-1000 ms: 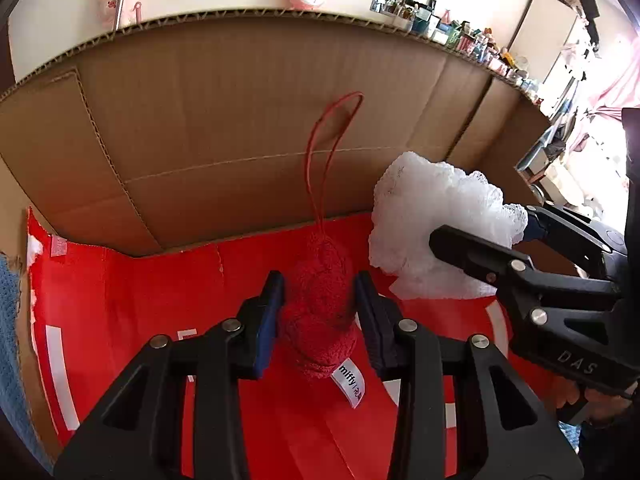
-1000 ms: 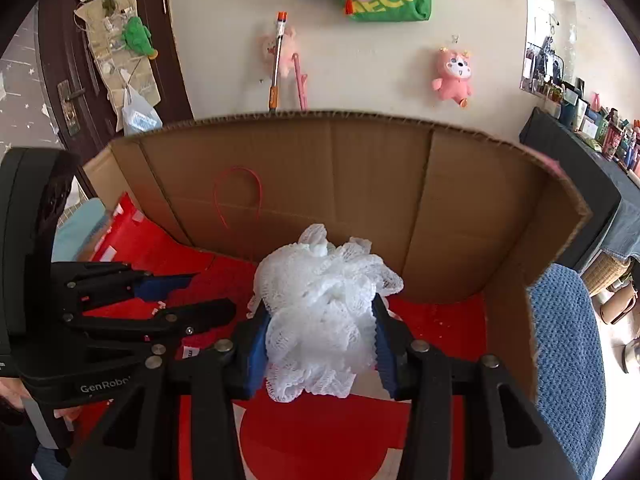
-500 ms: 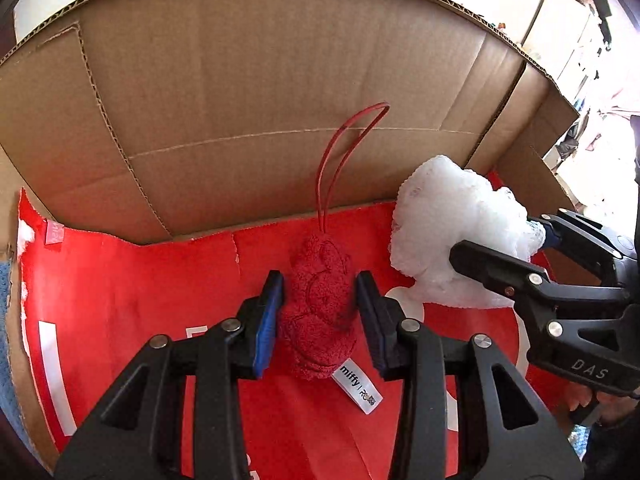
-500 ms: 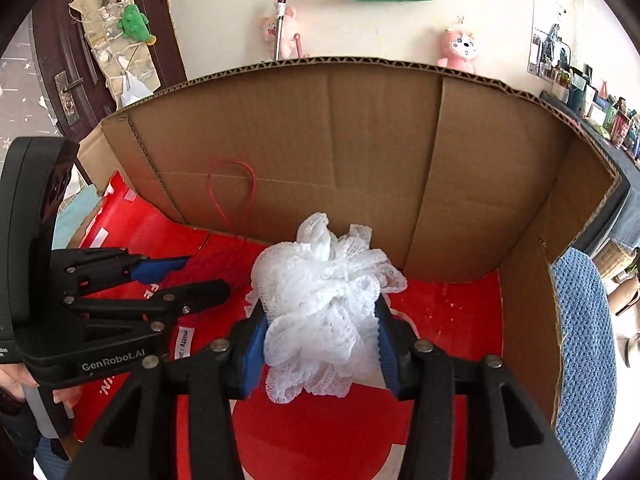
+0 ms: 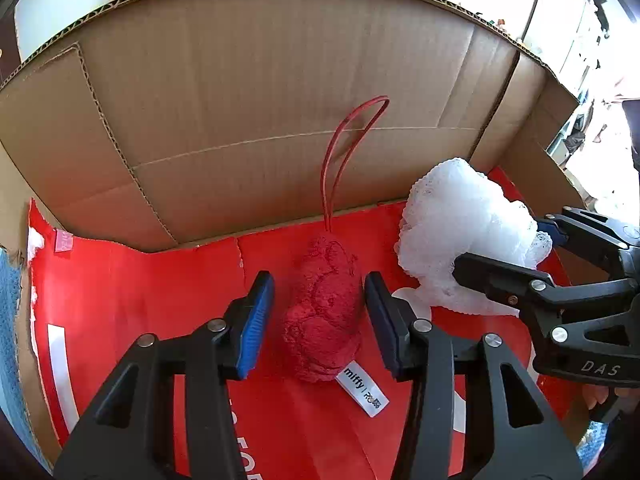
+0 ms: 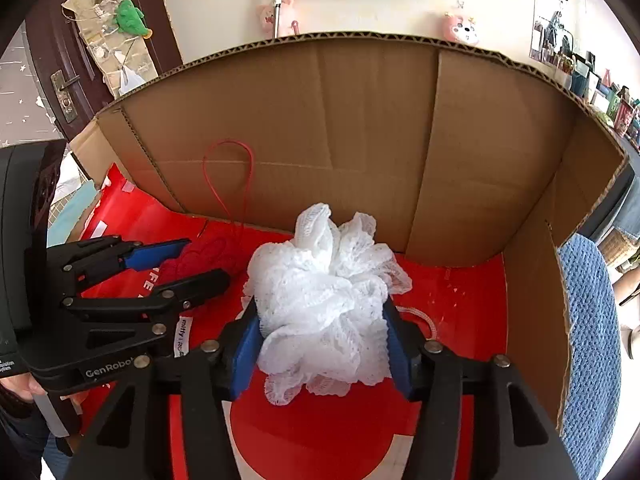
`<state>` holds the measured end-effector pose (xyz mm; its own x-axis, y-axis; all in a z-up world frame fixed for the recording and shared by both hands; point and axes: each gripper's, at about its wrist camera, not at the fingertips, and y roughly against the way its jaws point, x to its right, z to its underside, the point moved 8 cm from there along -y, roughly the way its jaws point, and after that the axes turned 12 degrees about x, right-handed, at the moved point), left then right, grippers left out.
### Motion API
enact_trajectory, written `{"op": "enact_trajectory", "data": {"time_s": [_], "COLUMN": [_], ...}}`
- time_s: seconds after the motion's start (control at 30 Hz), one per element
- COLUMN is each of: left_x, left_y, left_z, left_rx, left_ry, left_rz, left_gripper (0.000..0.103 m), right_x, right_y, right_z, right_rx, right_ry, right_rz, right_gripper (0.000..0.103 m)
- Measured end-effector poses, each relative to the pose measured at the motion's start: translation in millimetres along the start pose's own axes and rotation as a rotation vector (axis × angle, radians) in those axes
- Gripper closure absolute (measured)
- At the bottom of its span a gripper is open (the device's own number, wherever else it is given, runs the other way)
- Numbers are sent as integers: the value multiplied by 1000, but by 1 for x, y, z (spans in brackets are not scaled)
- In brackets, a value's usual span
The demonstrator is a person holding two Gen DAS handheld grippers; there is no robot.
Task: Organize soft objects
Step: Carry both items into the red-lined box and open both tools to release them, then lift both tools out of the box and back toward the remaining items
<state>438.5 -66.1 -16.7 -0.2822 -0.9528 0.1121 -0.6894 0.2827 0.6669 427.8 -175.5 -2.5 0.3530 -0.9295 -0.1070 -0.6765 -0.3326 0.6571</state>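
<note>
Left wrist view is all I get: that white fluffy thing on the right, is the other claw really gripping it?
Observer: Yes. In the right wrist view the white mesh puff fills the right gripper and touches both blue pads, though its jaws have just been opening.
Operator: Anything outside the box on that side?
Observer: A blue knitted cloth lies just beyond the cardboard box's right wall.
Operator: And above the box?
Observer: A pink plush toy hangs on the white wall behind it.
</note>
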Motion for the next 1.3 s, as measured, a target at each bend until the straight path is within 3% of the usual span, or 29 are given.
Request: {"op": "enact_trajectory", "data": {"time_s": [0.2,0.27,0.53,0.63,0.87,1.2,1.3], "left_x": [7,9,0,-5,-11,-20,-21], "left_y": [5,6,14,21,35,61,74], "left_z": [1,1,1,0,2,5,6], "left_rx": [11,15,27,33,55,83,102], "left_ry": [-6,-3,13,14,30,40,42], "left_rz": [3,1,-13,-19,-37,-66,-74], "left_gripper": [48,41,39,33,29,27,21], "right_x": [0,0,0,0,4,0,-2], "right_y": [1,1,0,0,0,19,31], "right_z": [0,-1,-2,-2,2,-4,-7], "right_rx": [-7,-10,-11,-14,-26,9,34], "right_ry": [-11,-13,-23,-16,-21,-33,-37], "right_rz": [-5,-4,5,14,33,38,37], "right_gripper": [42,40,35,30,22,21,17]}}
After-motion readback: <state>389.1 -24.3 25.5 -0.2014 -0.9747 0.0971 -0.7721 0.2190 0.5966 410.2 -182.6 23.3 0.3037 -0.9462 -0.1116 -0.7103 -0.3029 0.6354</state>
